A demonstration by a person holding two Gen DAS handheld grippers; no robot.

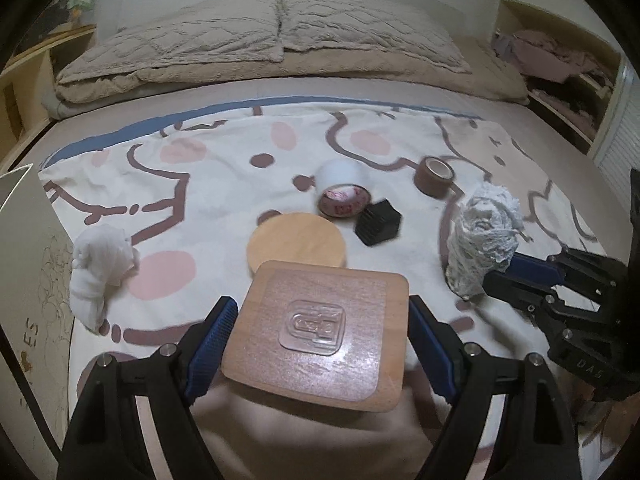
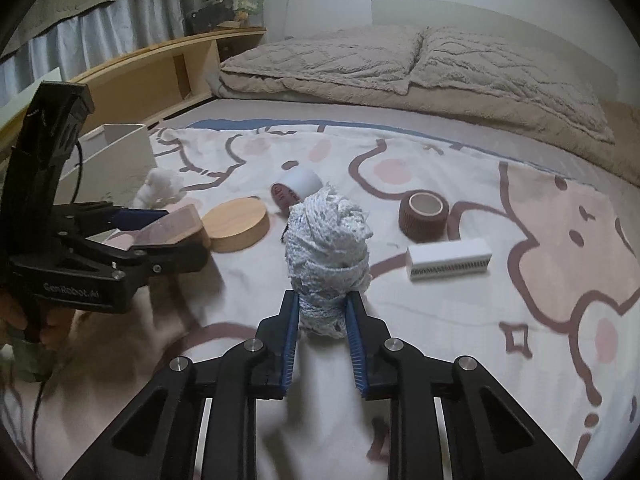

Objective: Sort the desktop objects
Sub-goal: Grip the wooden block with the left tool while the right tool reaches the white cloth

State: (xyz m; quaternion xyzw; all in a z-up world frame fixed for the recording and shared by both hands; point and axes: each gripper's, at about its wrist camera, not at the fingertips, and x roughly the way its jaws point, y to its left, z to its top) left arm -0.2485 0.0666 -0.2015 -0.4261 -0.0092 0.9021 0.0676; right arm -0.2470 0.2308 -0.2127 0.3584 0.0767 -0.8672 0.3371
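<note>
Black grippers (image 2: 322,320); blue ribbed pads (image 1: 210,340)

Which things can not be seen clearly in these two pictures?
- Black ridged block: in the right wrist view the rag bundle hides nearly all of it.
- White box: cut by the left edge in the left wrist view; its inside hidden in both.
- Print on the tape roll: blurred, unreadable.
- Underside of the square wooden board, held by the left tool: hidden.

Bedroom interior, dim and evenly lit: wide bed (image 2: 400,120) under a grey sheet, two beige quilted pillows (image 1: 260,36) against a pale headboard (image 2: 480,20) and white wall (image 2: 296,0). Cartoon-print blanket (image 1: 224,168), white with pink spots and brown outlines, spread across the mattress. Light wooden shelf unit (image 2: 160,64) along one side beneath a pleated grey curtain (image 2: 100,28); open alcove with heaped clothing (image 1: 560,64) on the opposite side.
</note>
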